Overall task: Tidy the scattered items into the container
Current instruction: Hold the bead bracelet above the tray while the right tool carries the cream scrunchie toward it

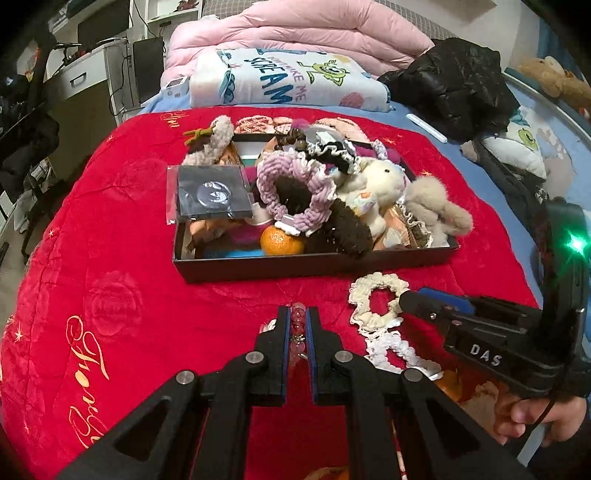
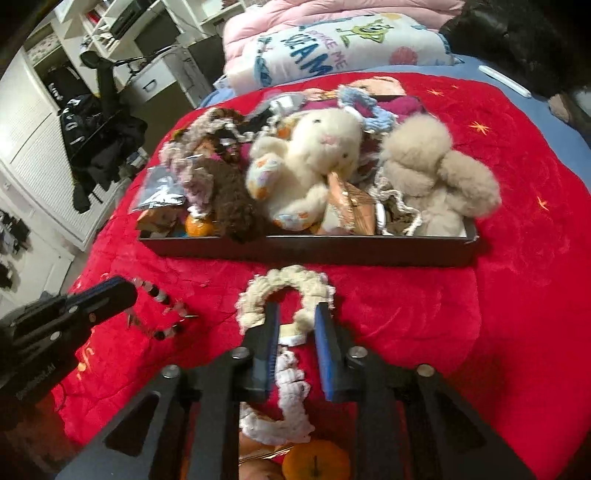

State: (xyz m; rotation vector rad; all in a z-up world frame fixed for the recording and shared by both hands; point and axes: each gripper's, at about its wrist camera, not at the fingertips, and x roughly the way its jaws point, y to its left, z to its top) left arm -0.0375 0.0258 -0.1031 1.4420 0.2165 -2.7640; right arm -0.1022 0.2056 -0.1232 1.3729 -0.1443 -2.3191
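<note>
Broadly, a red blanket [image 1: 110, 258] covered the bed across the middle of both views, with a folded pink quilt [image 1: 295, 33] along the top edge. At the centre of the left wrist view sat the black tray [image 1: 314, 264], heaped with soft things: a white plush rabbit [image 1: 380, 181], a beige plush toy [image 1: 436, 210] at its right end, a lilac knitted scrunchie [image 1: 291, 181], and an orange [image 1: 281, 240] against the near wall. Below the tray, in the lower middle of the right wrist view, the cream scrunchie [image 2: 284, 295] lay on the blanket; the right tool [image 2: 295, 317] had its jaws partly apart around the scrunchie's near loop, not yet closed on it. A white scrunchie [image 2: 291, 391] lay just behind. At bottom centre of the left wrist view, the left tool [image 1: 298, 317] had its jaws nearly closed on a pink beaded bracelet [image 1: 298, 314].
</note>
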